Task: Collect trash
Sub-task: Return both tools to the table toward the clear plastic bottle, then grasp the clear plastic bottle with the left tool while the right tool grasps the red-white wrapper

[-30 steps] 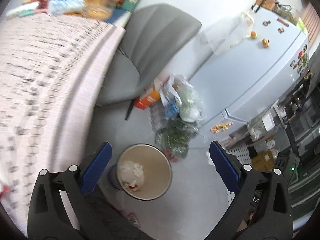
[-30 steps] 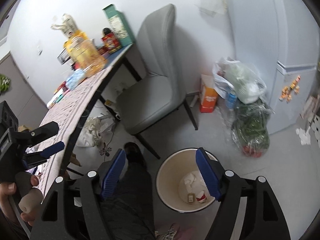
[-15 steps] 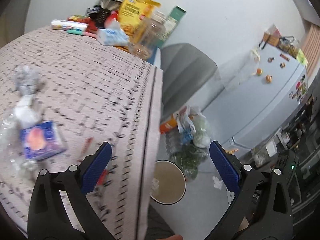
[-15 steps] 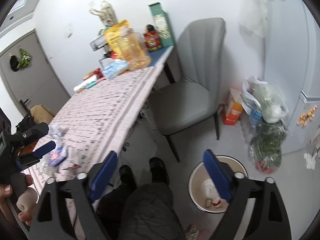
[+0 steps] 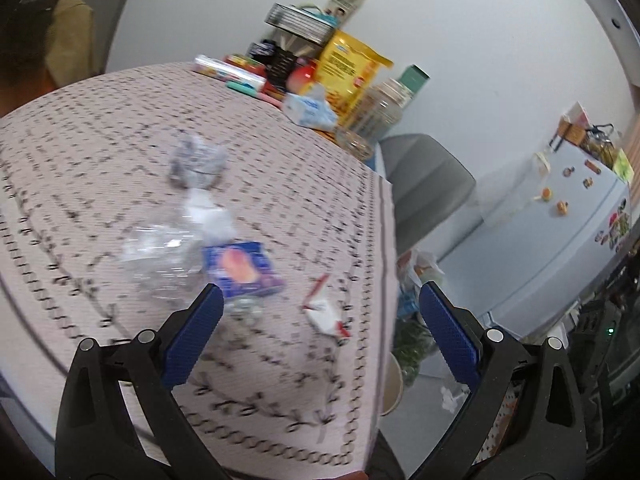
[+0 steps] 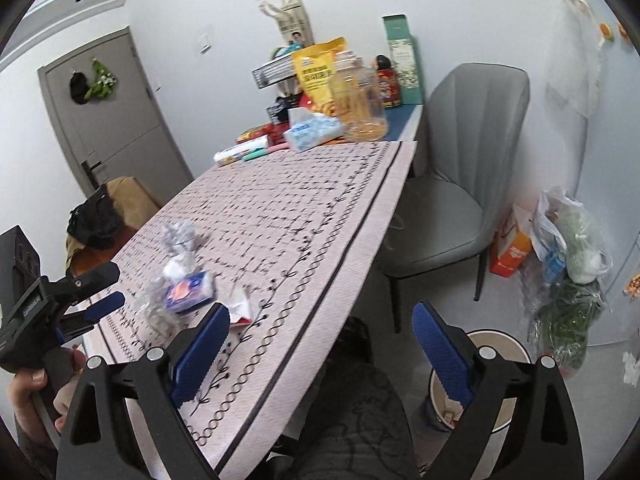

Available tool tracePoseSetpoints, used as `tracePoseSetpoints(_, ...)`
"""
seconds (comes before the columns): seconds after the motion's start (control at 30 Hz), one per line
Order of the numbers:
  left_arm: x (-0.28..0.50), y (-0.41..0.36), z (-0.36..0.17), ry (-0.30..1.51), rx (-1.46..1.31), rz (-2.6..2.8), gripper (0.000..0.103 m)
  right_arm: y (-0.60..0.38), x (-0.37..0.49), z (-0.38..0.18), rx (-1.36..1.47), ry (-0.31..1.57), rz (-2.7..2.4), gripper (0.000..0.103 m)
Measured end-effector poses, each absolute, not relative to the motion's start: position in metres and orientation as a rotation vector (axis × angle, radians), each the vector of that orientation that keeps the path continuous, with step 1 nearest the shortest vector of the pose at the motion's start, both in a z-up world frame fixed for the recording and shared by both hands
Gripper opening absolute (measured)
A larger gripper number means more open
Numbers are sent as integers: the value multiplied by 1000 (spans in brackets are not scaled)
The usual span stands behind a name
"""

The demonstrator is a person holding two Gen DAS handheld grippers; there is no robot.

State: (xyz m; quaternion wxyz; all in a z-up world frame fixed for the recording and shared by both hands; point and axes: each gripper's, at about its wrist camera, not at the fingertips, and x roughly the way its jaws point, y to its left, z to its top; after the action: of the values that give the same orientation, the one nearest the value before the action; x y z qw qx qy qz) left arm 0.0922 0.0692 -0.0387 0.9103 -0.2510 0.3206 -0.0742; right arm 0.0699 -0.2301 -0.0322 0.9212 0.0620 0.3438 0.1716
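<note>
Hovering: left gripper (image 5: 318, 334) hangs over the near end of the table (image 5: 120, 120), jaws spread wide, nothing in them
Right gripper: right gripper (image 6: 320, 354) sits off the table edge, also wide open and empty
Trash: blue wrapper (image 5: 242, 266), clear plastic (image 5: 160, 252), crumpled foil (image 5: 196, 160) and a white-red scrap (image 5: 324, 314), all on the cloth
Key relation: the scrap lies just ahead, between the left fingers; the wrapper is forward-left by the left fingertip
Nearer: left one, I'd say
Bin: bin (image 6: 476, 380) is on the floor, below right
</note>
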Motion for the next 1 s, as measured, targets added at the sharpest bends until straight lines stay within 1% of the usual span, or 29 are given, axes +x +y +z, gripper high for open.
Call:
tracePoseSetpoints(0.07, 86, 79, -42, 651, -517, -119, 97, -222, 66, -32, 110, 706, 380, 90)
tracePoseSetpoints(0.1, 82, 84, -44, 647, -509, -95, 97, -217, 63, -32, 101, 706, 394, 88)
tracePoseSetpoints(0.2, 77, 97, -52, 652, -518, -57, 97, -199, 58, -34, 79, 729, 472, 74)
tracePoseSetpoints(0.23, 75, 100, -54, 652, -520, -48, 97, -192, 56, -36, 79, 742, 507, 72)
tracePoseSetpoints(0.37, 70, 111, -64, 667, -520, -18, 97, -163, 50, -39, 17, 735, 567, 69)
tracePoseSetpoints(0.43, 69, 112, -66, 670, -513, -9, 95, -153, 52, -43, 6, 749, 583, 63)
tracePoseSetpoints(0.5, 70, 115, -71, 678, -509, 10, 88, -141, 57, -51, -8, 774, 597, 59)
tracePoseSetpoints(0.53, 70, 116, -72, 680, -513, 16, 87, -136, 60, -55, -16, 786, 601, 55)
tracePoseSetpoints(0.6, 70, 119, -78, 685, -525, 25, 83, -125, 66, -61, -33, 805, 610, 54)
tracePoseSetpoints(1.0, 100, 126, -94, 704, -507, 57, 83, -94, 101, -102, -78, 864, 583, 54)
